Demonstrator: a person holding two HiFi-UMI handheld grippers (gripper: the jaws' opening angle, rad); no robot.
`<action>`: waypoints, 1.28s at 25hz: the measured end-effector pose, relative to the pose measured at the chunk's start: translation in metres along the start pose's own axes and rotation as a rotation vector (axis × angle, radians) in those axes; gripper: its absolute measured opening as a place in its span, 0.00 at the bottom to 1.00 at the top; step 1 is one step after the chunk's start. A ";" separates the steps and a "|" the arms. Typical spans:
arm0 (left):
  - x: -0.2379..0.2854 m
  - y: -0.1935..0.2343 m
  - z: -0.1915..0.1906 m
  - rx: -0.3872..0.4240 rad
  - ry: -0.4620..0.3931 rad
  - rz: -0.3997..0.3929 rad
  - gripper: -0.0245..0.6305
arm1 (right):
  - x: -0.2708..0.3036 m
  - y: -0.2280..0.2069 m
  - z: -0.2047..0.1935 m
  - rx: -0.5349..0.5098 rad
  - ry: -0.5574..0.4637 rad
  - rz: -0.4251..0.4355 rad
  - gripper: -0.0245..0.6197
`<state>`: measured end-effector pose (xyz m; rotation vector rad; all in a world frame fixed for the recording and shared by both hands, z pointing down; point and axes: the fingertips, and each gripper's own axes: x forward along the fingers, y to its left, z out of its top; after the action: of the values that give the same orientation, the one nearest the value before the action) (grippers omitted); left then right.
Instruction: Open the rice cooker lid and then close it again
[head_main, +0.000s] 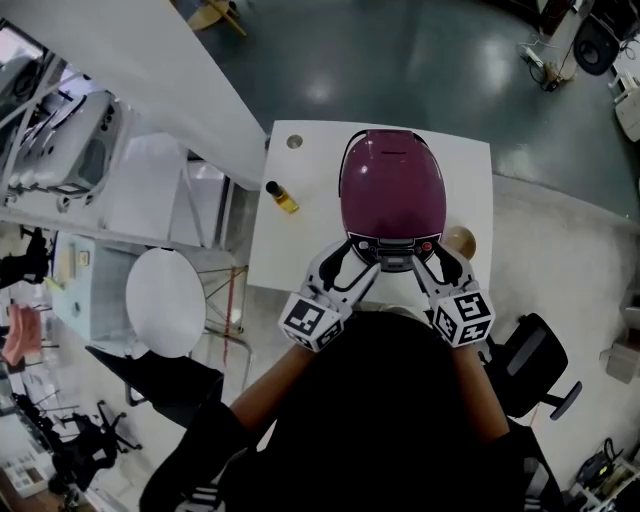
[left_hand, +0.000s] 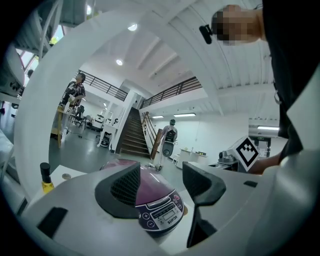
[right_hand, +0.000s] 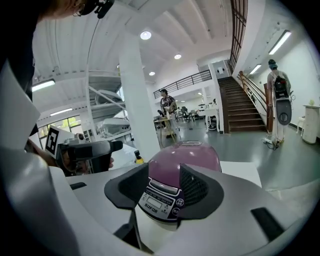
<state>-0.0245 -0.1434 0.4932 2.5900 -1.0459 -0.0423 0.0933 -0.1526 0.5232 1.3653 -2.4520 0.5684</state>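
**Both grippers at the front of the rice cooker, lid down**

You have the purple rice cooker (head_main: 392, 190) standing near the middle of the white surface (head_main: 300, 250), its control panel (head_main: 392, 246) facing you and its lid (head_main: 392, 165) shut flat on the body; your left gripper (head_main: 350, 268) sits at the panel's left corner and your right gripper (head_main: 438, 262) at its right corner, the two angled in towards each other with the front of the cooker between them.

In the left gripper view your jaws stand apart, the panel showing in the gap just ahead, with nothing pressed between the pads; in the right gripper view the jaws are apart as well, framing the panel and the front of the lid, and I see no pad pressing on the cooker.

A small bottle (head_main: 281, 197) with a dark cap and yellow contents stands on the surface just left of the cooker, apart from it; a round tan thing (head_main: 461, 240) pokes out by the cooker's right front, just beyond your right gripper, too hidden to name.
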 end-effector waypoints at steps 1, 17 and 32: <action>0.000 0.002 -0.001 0.002 0.001 -0.006 0.41 | 0.002 -0.001 0.000 -0.005 0.009 -0.006 0.31; 0.000 0.029 0.001 -0.015 -0.019 -0.030 0.41 | 0.049 0.008 -0.033 -0.069 0.182 -0.027 0.04; -0.010 0.055 -0.004 -0.019 0.010 -0.062 0.41 | 0.073 0.006 -0.061 -0.043 0.255 -0.126 0.04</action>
<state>-0.0679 -0.1724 0.5138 2.6023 -0.9573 -0.0534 0.0532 -0.1763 0.6065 1.3287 -2.1489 0.6144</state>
